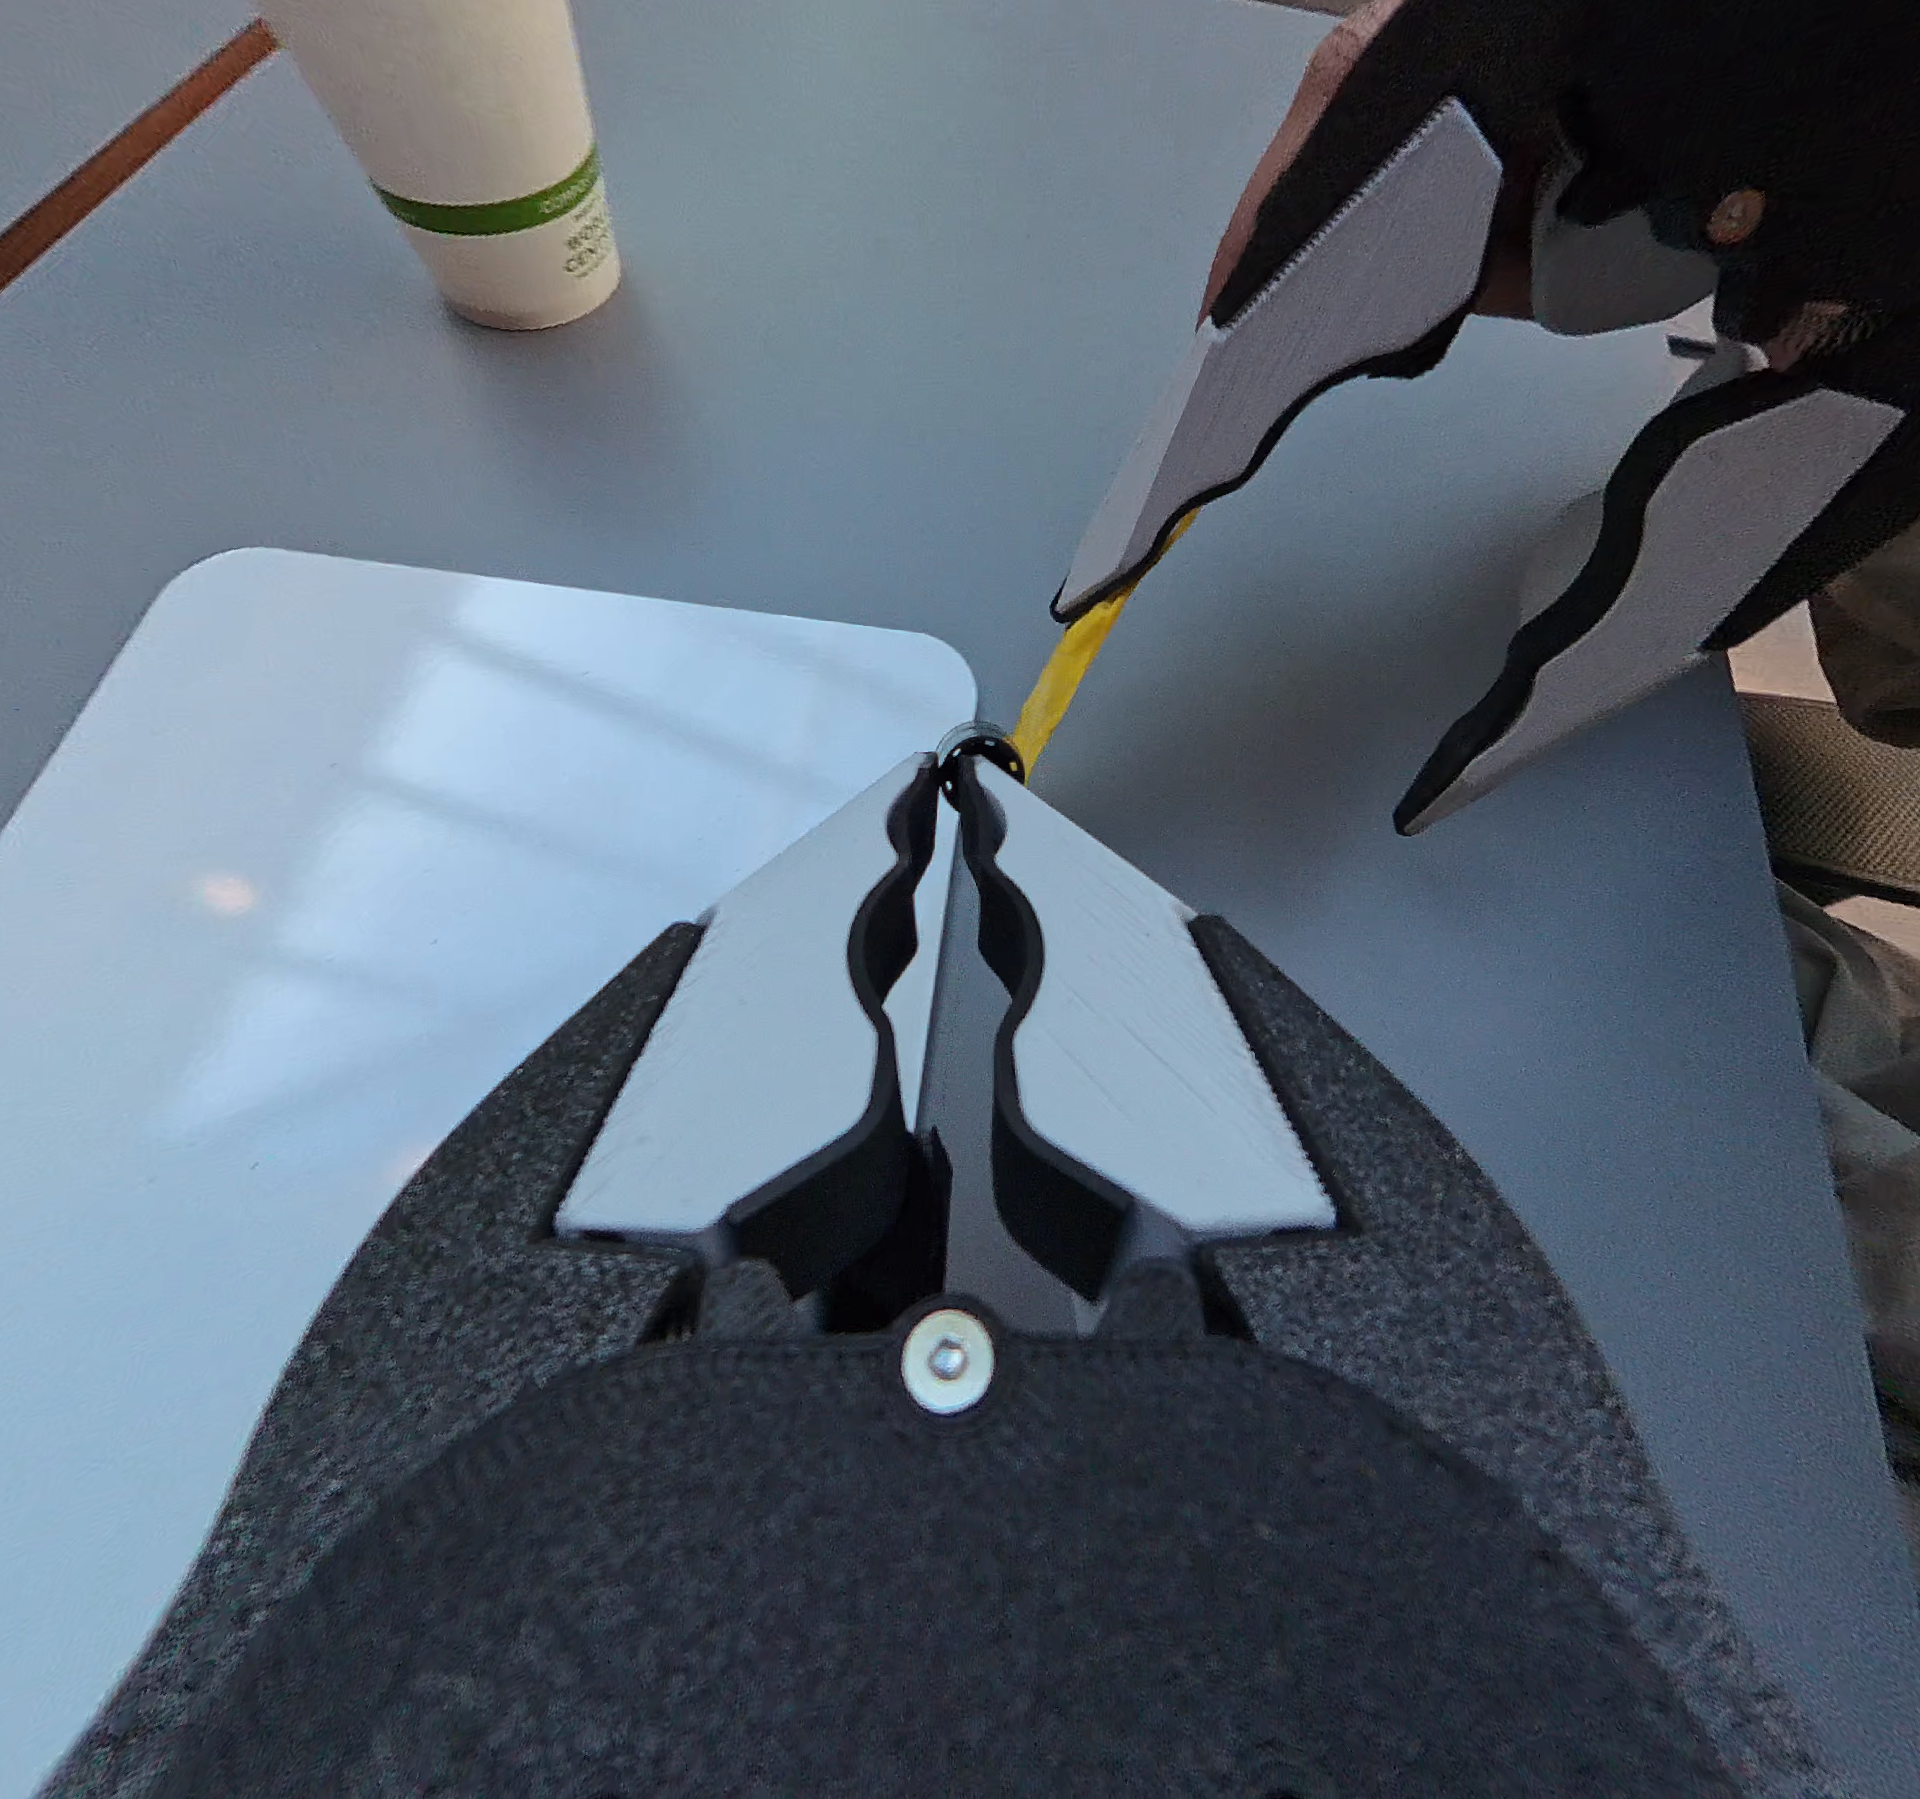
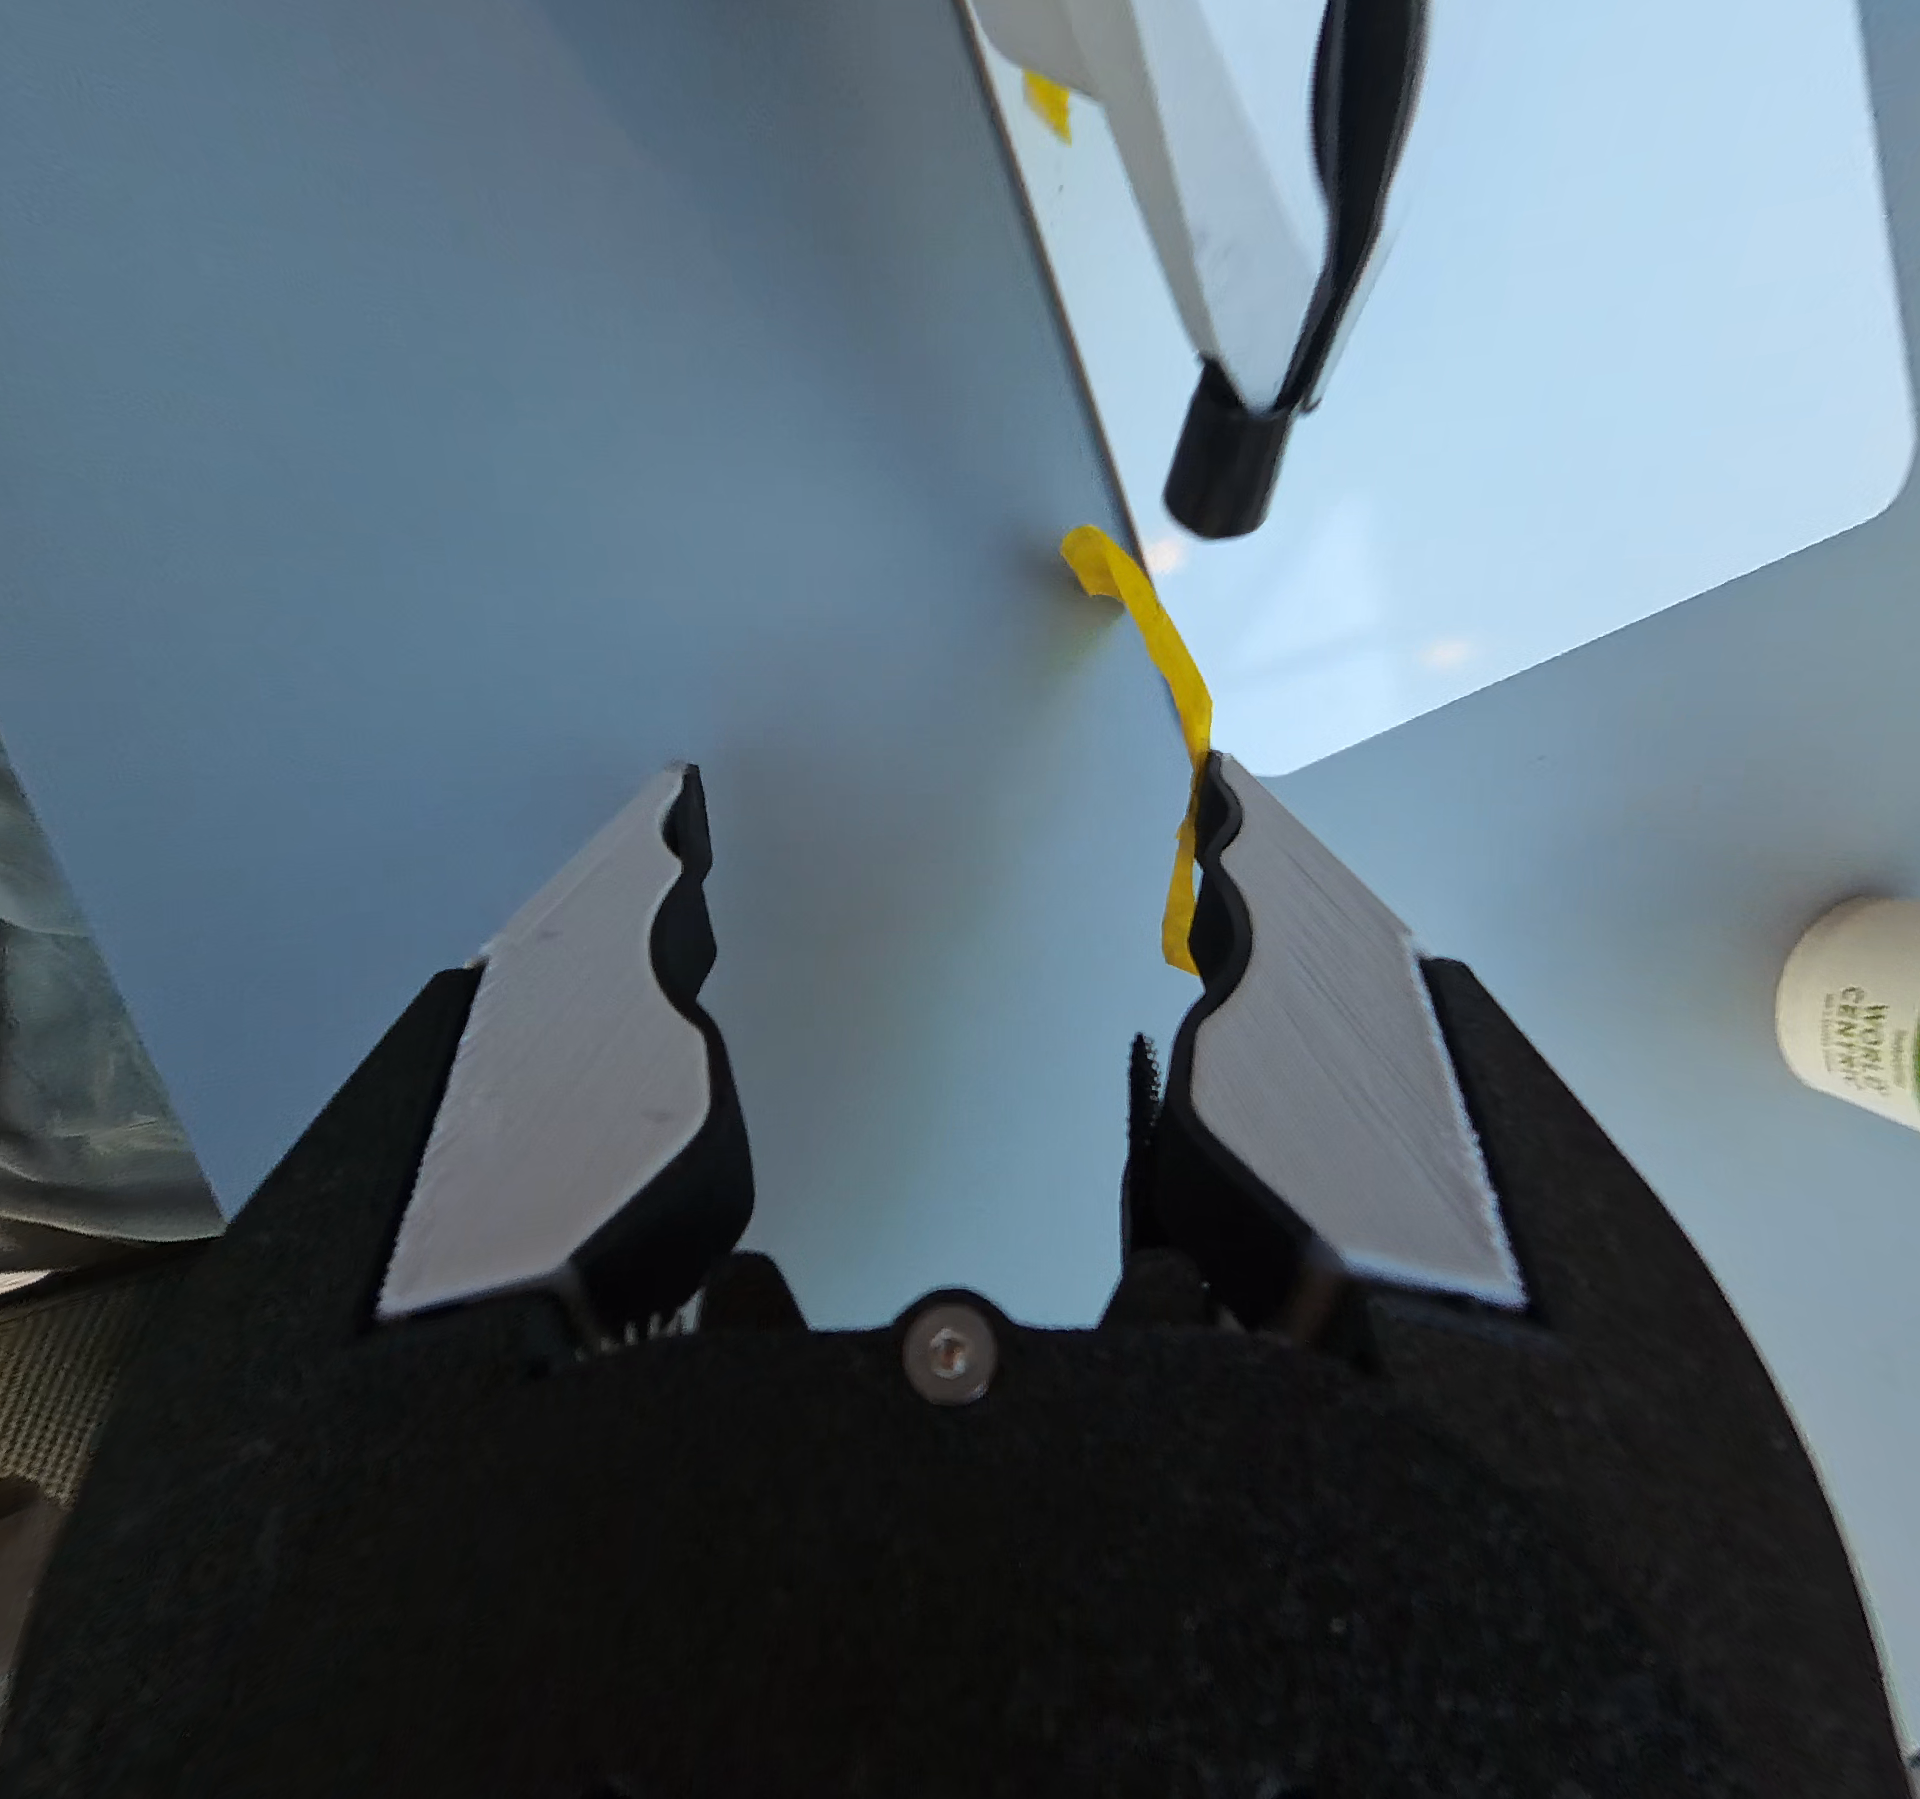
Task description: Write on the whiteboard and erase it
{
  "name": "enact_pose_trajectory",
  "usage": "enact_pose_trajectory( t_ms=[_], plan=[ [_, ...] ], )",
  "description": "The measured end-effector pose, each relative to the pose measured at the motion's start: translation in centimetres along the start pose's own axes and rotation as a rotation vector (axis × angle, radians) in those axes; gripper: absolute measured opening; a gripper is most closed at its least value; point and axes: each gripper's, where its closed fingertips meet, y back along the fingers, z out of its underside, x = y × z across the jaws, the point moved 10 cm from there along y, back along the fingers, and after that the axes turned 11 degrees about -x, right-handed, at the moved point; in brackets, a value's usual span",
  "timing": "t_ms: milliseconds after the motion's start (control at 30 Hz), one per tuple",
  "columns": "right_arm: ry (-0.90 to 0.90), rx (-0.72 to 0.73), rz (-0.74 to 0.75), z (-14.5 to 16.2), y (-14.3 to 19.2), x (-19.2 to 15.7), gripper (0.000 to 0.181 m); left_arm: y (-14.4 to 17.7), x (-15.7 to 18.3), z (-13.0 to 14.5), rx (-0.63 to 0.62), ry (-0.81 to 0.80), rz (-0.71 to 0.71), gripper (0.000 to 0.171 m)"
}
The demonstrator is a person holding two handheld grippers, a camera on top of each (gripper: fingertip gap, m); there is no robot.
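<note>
My left gripper (image 1: 948, 764) is shut on a small black cylindrical piece (image 1: 977, 750), like a cap, held at its fingertips over the corner of a glossy white board (image 1: 416, 866). A thin yellow strip (image 1: 1060, 679) runs from beside that piece to my right gripper (image 1: 1236, 710). In the right wrist view my right gripper (image 2: 951, 767) is open. The yellow strip (image 2: 1153, 627) clings to the inner pad of its right finger (image 2: 1216, 876) and curls up toward the black piece (image 2: 1221, 476) in the left gripper (image 2: 1262, 399). I cannot tell whether the strip touches the piece.
A white paper cup (image 1: 447, 87) with a green band stands on the grey table (image 1: 883, 347) beyond the board; it also shows in the right wrist view (image 2: 1849, 1011). The white board (image 2: 1558, 347) lies flat. The table edge and a person's clothing (image 1: 1860, 1074) are at the right.
</note>
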Motion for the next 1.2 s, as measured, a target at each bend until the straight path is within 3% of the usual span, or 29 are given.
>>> enact_pose_trajectory(
  t_ms=[400, 567, 700, 800, 833, 1000, 1200],
  plan=[
    [-0.035, 0.012, -0.041, 2.5, -0.9, -1.2, 0.089, -4.2, 3.1, 0.2, -0.152, -0.173, -0.061, 0.003],
    [-0.18, 0.116, -0.041, 5.0, 1.1, -0.4, 0.092, -4.2, 3.2, 0.4, -0.159, -0.192, -0.071, 0.003],
    [-0.216, 0.248, -0.11, 4.5, 1.9, -0.4, 0.066, -4.2, 3.0, 0.4, -0.154, -0.177, -0.052, 0.003],
    [-0.23, 0.265, -0.054, 2.7, 0.3, 0.8, 0.008, -4.2, 2.9, 0.4, -0.152, -0.165, -0.041, 0.003],
    [-0.252, 0.264, -0.051, 2.5, -0.4, 1.5, 0.0, -4.2, 2.9, 0.4, -0.152, -0.164, -0.041, 0.003],
    [-0.261, 0.136, -0.102, 2.4, -3.3, 2.6, 0.0, -4.2, 2.9, 0.5, -0.147, -0.157, -0.04, 0.003],
    [-0.275, 0.134, -0.121, 2.7, -3.1, 2.6, 0.0, -2.9, 1.5, 0.6, -0.147, -0.13, -0.058, 0.002]
  ],
)
